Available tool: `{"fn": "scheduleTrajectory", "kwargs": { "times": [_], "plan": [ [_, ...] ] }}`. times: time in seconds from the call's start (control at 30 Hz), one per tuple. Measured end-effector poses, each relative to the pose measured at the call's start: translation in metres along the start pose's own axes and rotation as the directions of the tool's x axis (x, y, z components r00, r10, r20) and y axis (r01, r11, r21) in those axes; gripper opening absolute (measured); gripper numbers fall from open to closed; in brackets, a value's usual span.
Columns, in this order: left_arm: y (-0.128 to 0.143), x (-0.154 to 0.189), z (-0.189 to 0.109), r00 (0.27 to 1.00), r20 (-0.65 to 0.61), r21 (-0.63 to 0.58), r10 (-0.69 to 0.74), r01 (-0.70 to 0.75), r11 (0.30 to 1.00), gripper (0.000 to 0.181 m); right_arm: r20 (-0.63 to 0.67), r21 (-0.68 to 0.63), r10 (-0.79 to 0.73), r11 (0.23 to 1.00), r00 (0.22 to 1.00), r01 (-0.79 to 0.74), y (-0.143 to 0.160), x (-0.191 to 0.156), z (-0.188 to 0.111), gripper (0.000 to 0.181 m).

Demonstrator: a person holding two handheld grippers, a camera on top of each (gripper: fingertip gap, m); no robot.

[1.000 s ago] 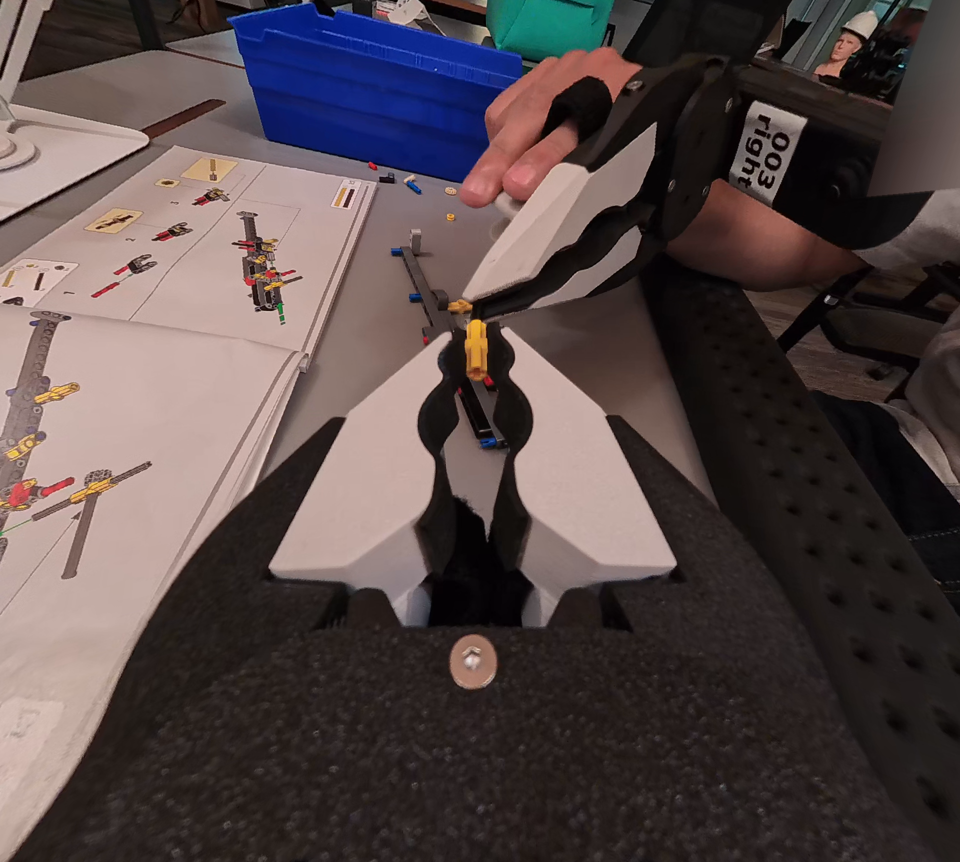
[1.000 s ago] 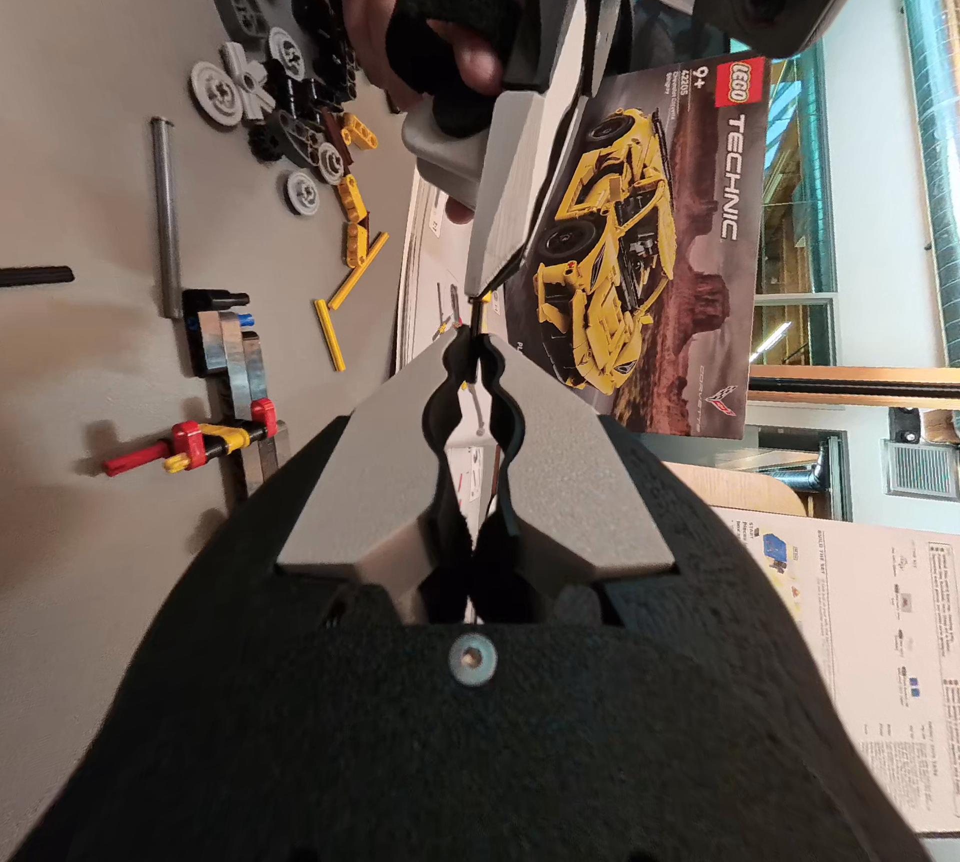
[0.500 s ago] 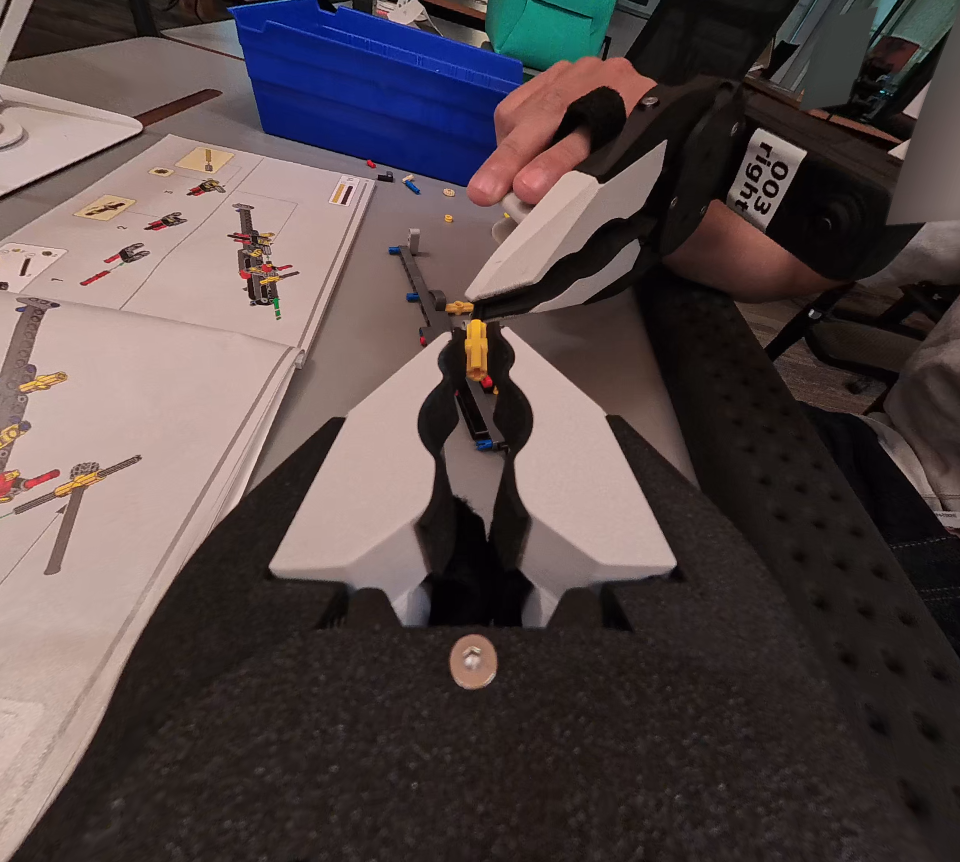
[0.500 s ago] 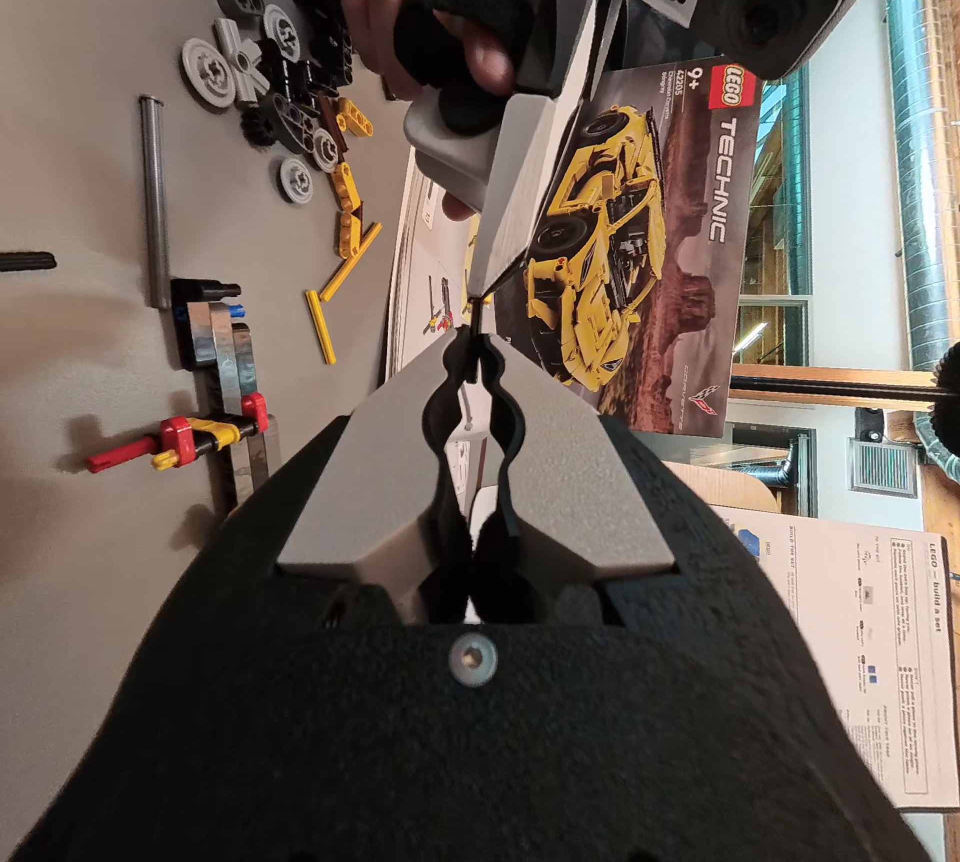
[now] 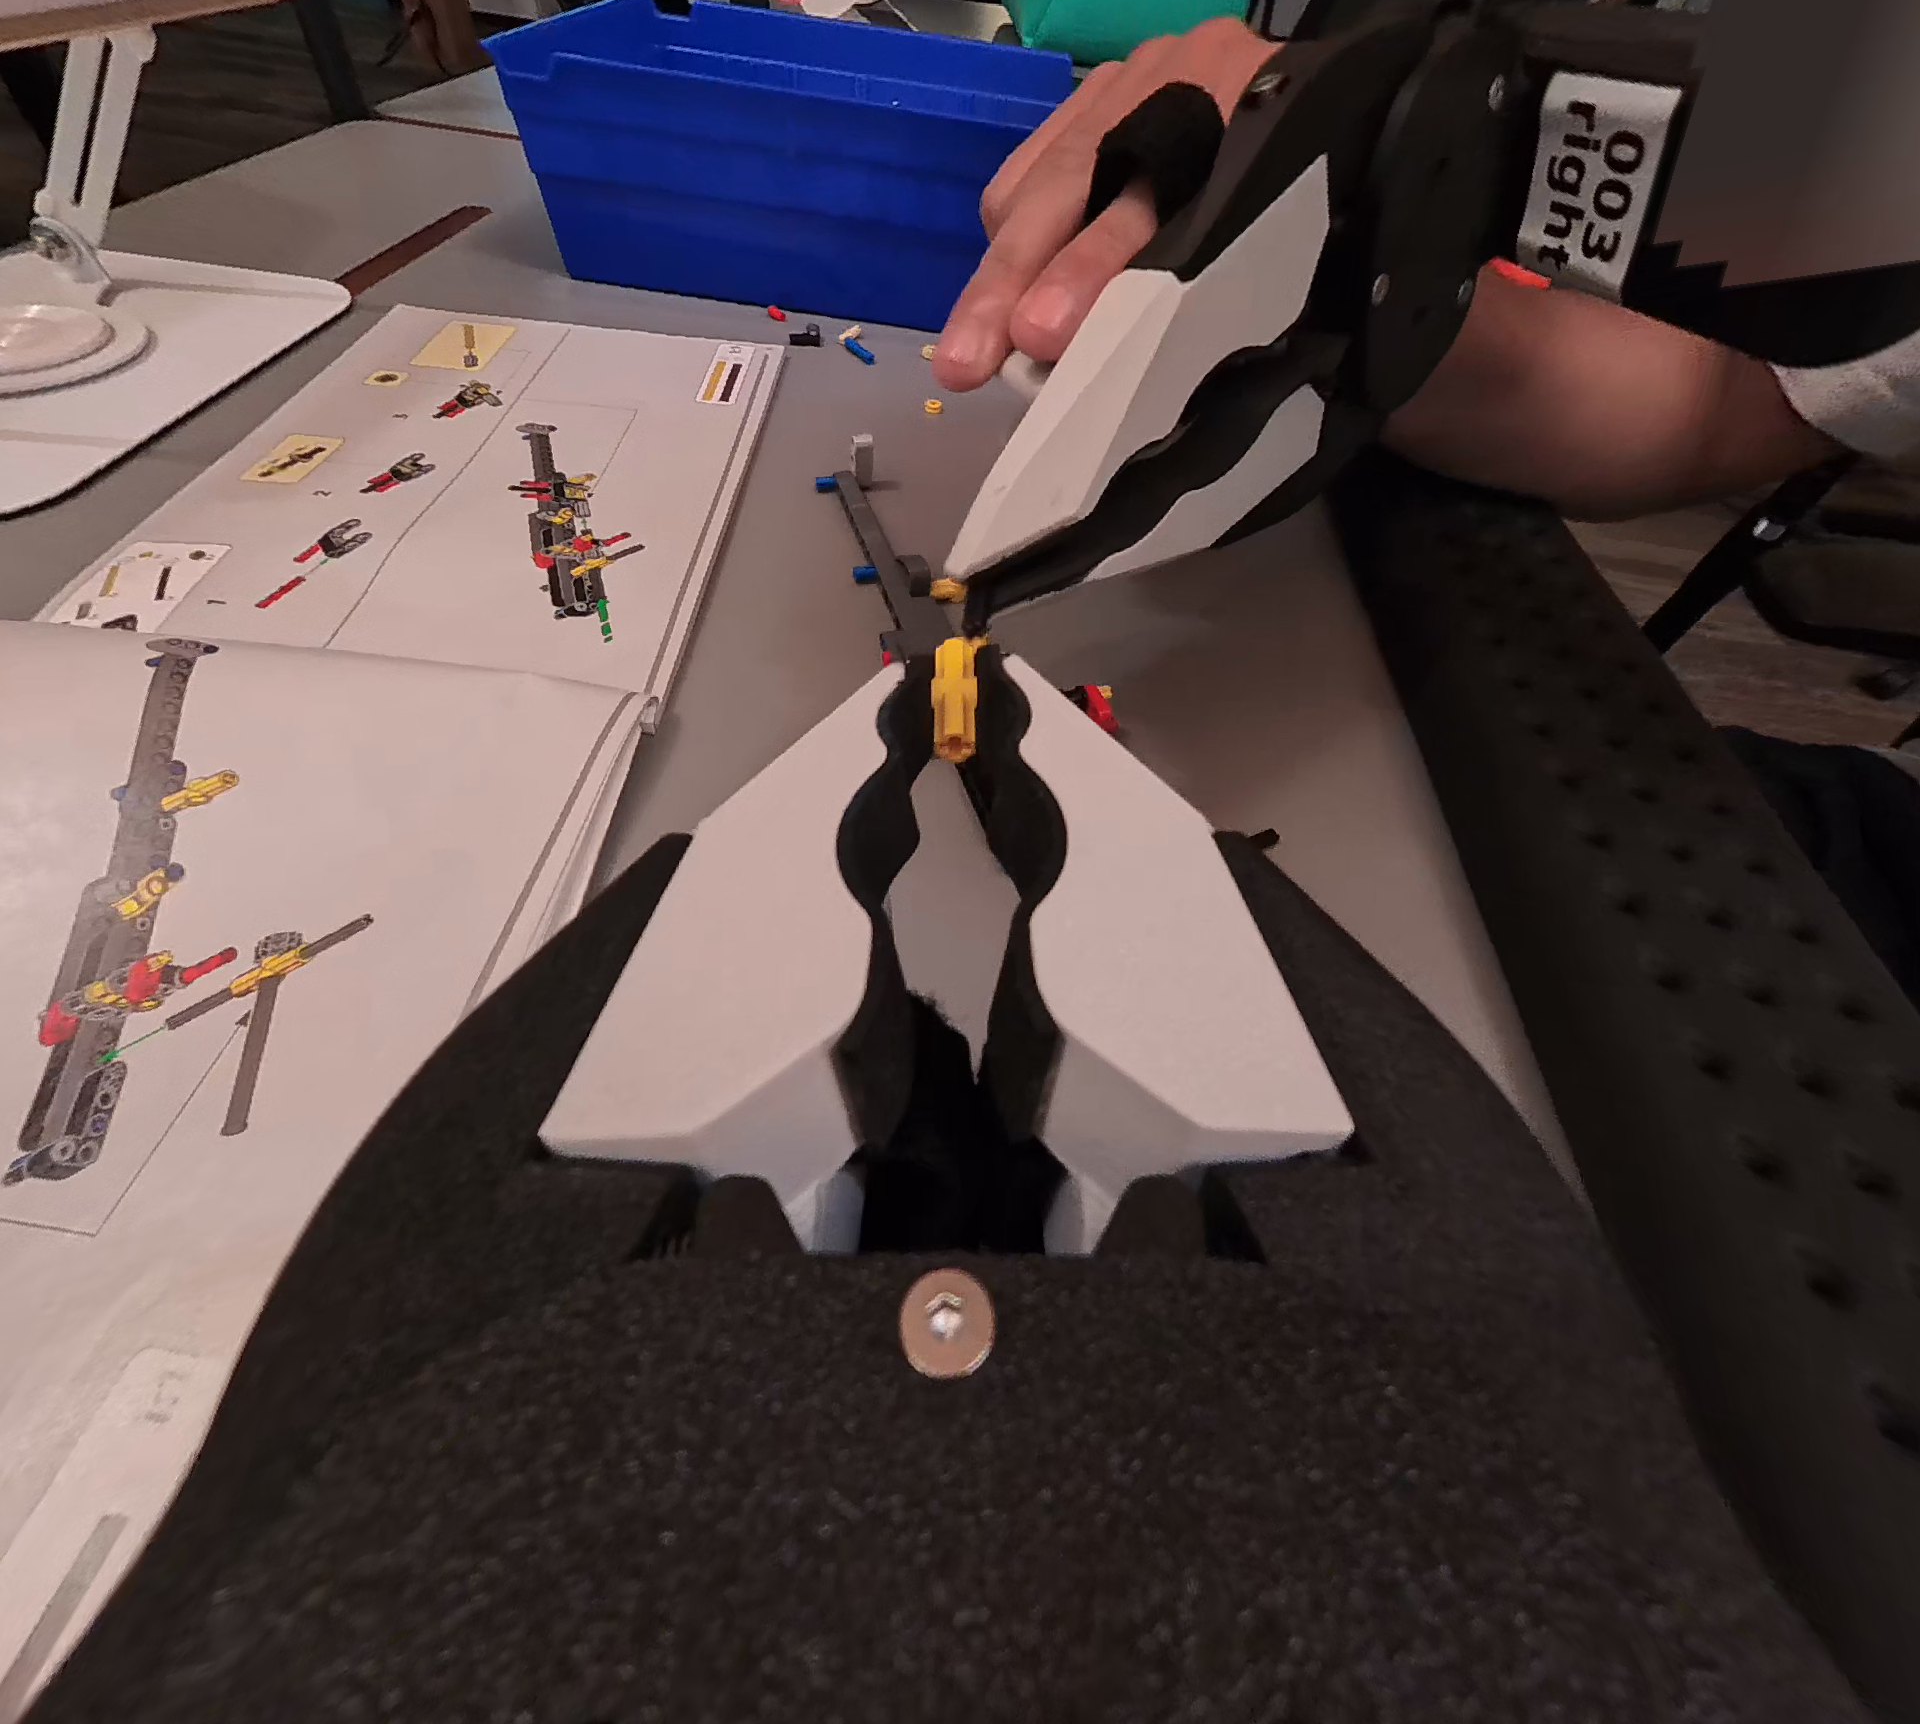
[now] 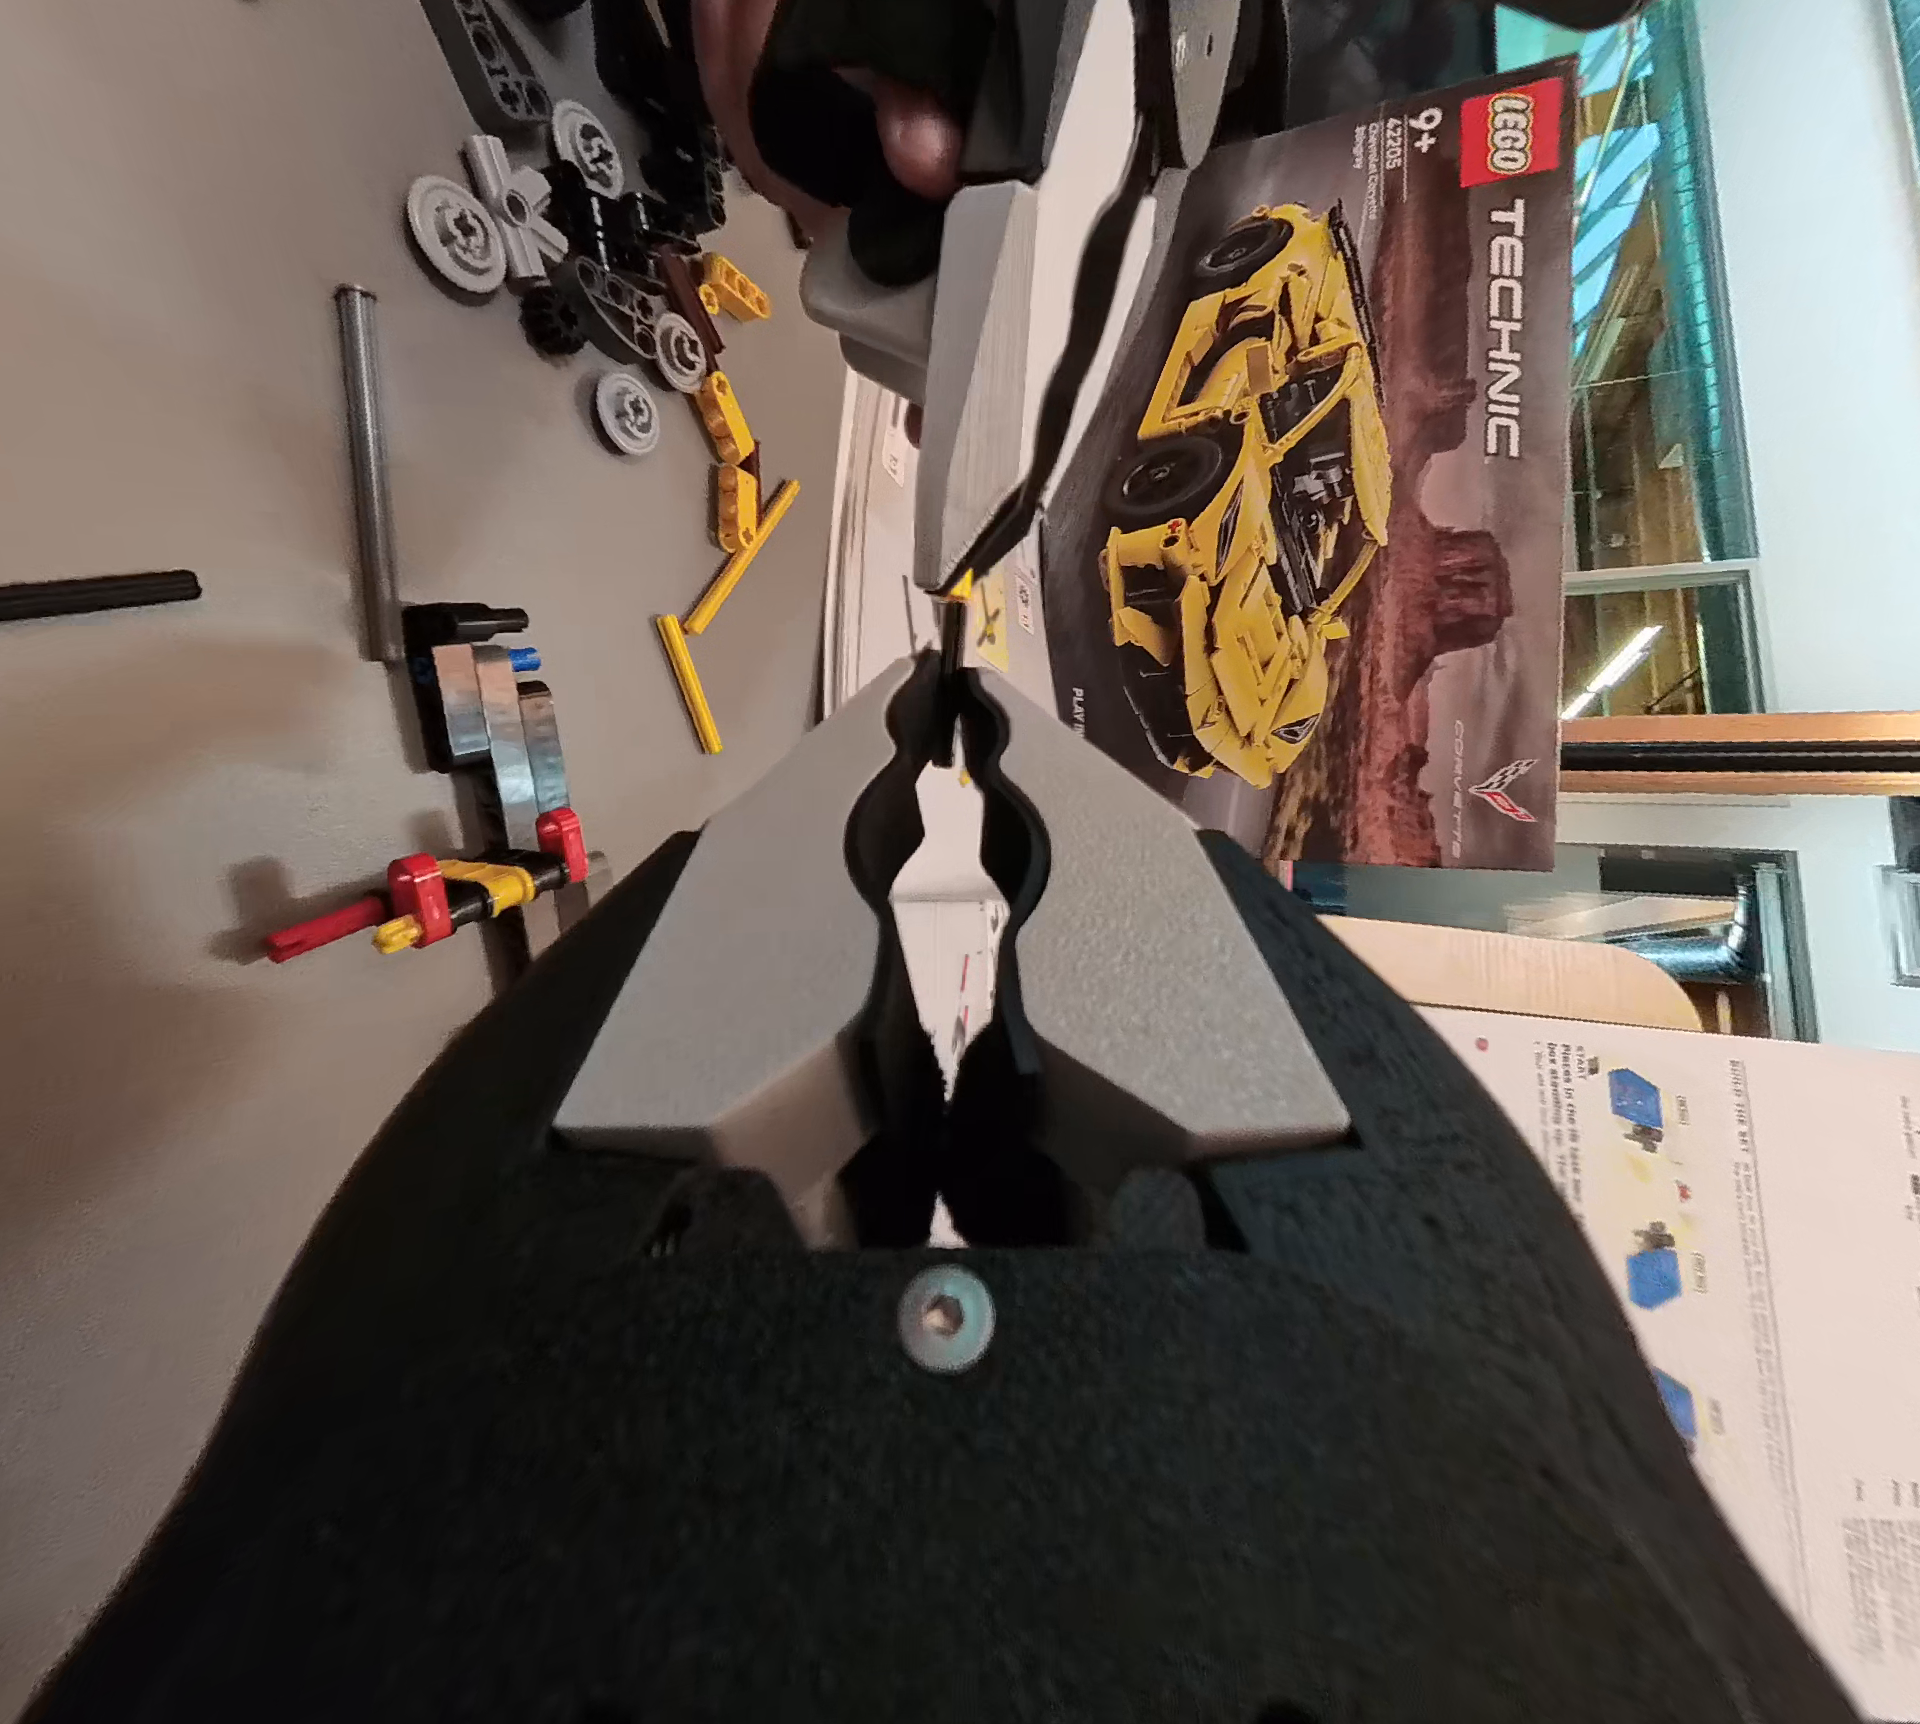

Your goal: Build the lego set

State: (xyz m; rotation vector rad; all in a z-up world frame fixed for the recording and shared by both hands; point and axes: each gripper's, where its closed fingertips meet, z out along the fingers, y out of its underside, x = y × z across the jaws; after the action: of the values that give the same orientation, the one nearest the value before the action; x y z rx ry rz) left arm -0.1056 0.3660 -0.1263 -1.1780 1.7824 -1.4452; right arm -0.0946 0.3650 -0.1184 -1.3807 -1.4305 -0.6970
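Pinched between the tips of the left gripper (image 5: 951,687), a yellow connector piece (image 5: 953,695) stands upright above the grey table (image 5: 1195,739), over a long black beam (image 5: 878,547) lying toward the far edge. The right gripper (image 5: 966,599) comes in from the right, its jaws closed on a thin black axle (image 6: 948,687) whose end meets the connector's top. In the right wrist view, loose gears and beams (image 6: 582,240) lie scattered on the table. An open instruction booklet (image 5: 312,739) lies toward the left edge, a blue bin (image 5: 769,168) at the far edge.
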Motion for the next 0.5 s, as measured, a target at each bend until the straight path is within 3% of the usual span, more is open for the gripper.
{"fn": "scheduleTrajectory", "kwargs": {
  "times": [0.5],
  "plan": [
    [0.005, 0.007, 0.007, 0.989, 0.028, -0.043, 0.145, -0.143, 0.989, 0.006, 0.115, 0.015, 0.085, 0.996, 0.99, -0.087, 0.001, -0.013, -0.001, 0.002]
  ]
}}
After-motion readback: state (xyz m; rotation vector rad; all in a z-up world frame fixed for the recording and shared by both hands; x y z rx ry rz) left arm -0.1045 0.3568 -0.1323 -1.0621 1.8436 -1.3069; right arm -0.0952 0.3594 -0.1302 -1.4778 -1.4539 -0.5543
